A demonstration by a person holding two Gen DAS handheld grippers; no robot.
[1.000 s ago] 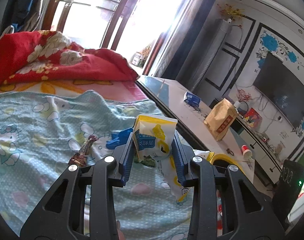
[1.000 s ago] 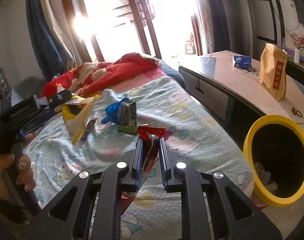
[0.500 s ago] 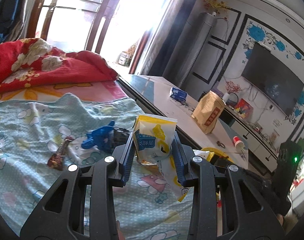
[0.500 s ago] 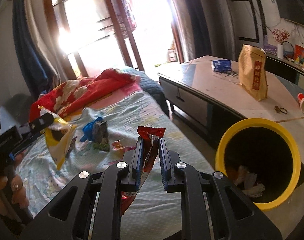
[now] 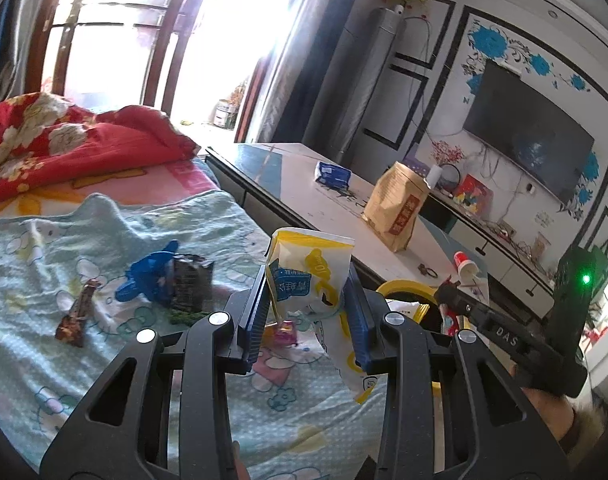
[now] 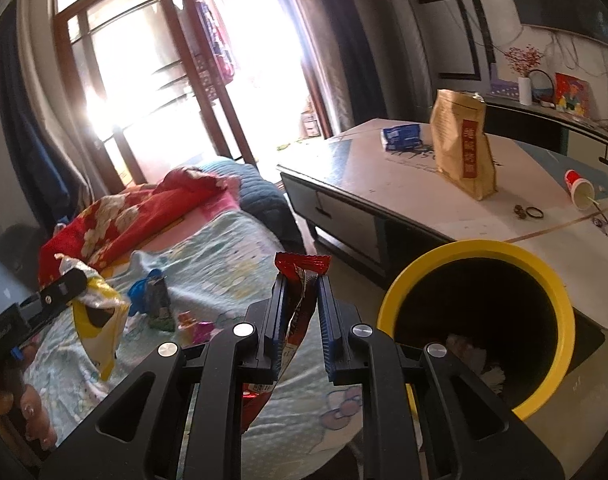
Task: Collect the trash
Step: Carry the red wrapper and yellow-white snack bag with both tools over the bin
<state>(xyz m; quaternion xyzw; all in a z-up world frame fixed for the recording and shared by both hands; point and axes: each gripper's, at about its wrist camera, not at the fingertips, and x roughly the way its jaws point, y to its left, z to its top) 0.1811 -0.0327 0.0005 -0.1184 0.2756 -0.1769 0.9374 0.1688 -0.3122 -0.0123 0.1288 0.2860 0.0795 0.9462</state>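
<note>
Left wrist view: yellow-and-white bag [image 5: 310, 276], crumpled, upright, tail hanging down, pinched in the half-closed left gripper [image 5: 307, 314] above the bed [image 5: 44, 368]. Right wrist view: red wrapper [image 6: 298, 300], glossy and creased, long axis vertical, clamped in the nearly closed right gripper [image 6: 300, 320], just left of the yellow bin [image 6: 560, 308].

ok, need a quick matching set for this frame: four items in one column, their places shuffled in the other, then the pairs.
Items:
1. yellow bag
2. red wrapper
3. brown bag
4. blue wrapper

Places:
A. standing on the table
B. lying on the bed
C. in the left gripper
D. in the right gripper

Pairs: 1-C, 2-D, 3-A, 4-B
</note>
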